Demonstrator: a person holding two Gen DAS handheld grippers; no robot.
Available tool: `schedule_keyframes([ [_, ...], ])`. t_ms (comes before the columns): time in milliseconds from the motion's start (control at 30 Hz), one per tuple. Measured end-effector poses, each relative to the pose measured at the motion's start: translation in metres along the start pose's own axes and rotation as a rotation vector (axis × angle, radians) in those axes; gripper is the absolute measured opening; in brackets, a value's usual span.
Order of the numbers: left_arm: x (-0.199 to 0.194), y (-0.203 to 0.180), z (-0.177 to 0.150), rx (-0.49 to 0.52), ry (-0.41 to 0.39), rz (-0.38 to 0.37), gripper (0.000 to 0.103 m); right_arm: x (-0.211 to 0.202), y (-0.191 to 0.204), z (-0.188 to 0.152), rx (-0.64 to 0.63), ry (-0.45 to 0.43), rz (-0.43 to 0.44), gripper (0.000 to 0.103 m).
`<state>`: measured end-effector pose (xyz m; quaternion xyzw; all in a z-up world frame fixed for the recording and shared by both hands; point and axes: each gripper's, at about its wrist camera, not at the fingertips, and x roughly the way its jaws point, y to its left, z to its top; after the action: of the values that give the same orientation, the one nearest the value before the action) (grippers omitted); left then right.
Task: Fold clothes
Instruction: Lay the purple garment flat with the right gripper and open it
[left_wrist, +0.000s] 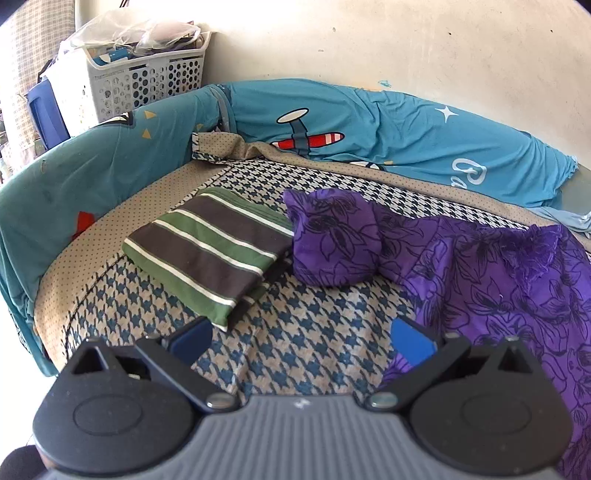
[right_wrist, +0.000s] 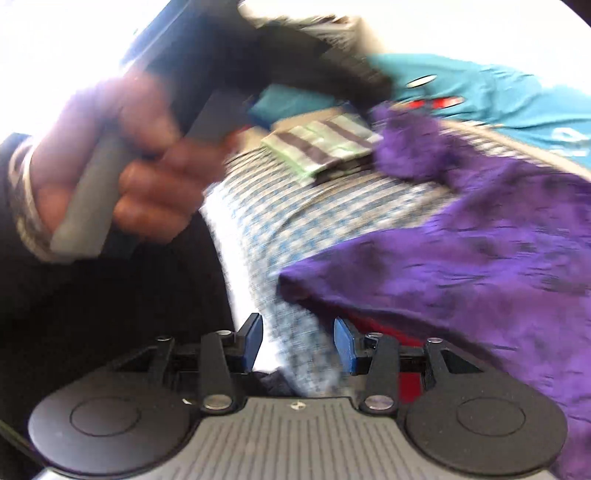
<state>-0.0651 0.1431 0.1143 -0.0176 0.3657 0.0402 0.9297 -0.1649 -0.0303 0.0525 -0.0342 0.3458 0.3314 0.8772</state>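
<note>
Purple cloth is the garment in play, but going from the left, the left wrist view first shows a white laundry basket (left_wrist: 140, 70) against the wall, then a teal padded bumper (left_wrist: 92, 166) curving round a houndstooth sheet (left_wrist: 295, 332). On that sheet lies a folded green and grey striped garment (left_wrist: 210, 247), and touching its right edge is the bunched sleeve end of the purple floral garment (left_wrist: 480, 280), which spreads out toward the right of the view. The left gripper (left_wrist: 301, 338) hangs over bare sheet with its jaws spread wide and nothing between them; its right blue pad sits just at the purple hem.

Motion blur softens the right wrist view. At its left a hand (right_wrist: 147, 162) grasps the left gripper's handle. Lower in the frame, the right gripper (right_wrist: 298, 341) has its jaws partly apart with only sheet showing between the pads; the purple edge lies just beside the right pad, untouched.
</note>
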Motion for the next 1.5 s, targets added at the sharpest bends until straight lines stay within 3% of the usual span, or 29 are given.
schedule_keyframes([
  [67,0.002,-0.005,-0.003,0.021,0.011,-0.007,0.103,-0.011,-0.013,0.001,0.056,-0.040,-0.045,0.043],
  [267,0.009,-0.023,-0.012,0.090,0.048,-0.020,0.103,-0.042,-0.054,0.004,0.255,-0.134,-0.066,0.044],
  [367,0.015,-0.032,-0.018,0.129,0.075,-0.032,0.103,-0.046,-0.064,0.003,0.260,-0.131,-0.173,0.044],
  [467,0.018,-0.040,-0.023,0.167,0.088,-0.033,0.103,-0.039,-0.070,-0.002,0.255,-0.068,-0.275,0.044],
  [767,0.026,-0.053,-0.031,0.221,0.115,-0.032,0.103,-0.030,-0.064,-0.042,0.293,0.076,-0.207,0.044],
  [1133,0.030,-0.077,-0.048,0.320,0.137,-0.043,0.103,-0.031,-0.049,-0.051,0.265,0.102,-0.212,0.051],
  [1367,0.040,-0.100,-0.071,0.400,0.234,-0.069,0.103,-0.030,-0.048,-0.053,0.322,0.174,-0.225,0.056],
  [1500,0.043,-0.103,-0.075,0.397,0.238,-0.059,0.103,-0.031,-0.053,-0.060,0.342,0.192,-0.225,0.056],
])
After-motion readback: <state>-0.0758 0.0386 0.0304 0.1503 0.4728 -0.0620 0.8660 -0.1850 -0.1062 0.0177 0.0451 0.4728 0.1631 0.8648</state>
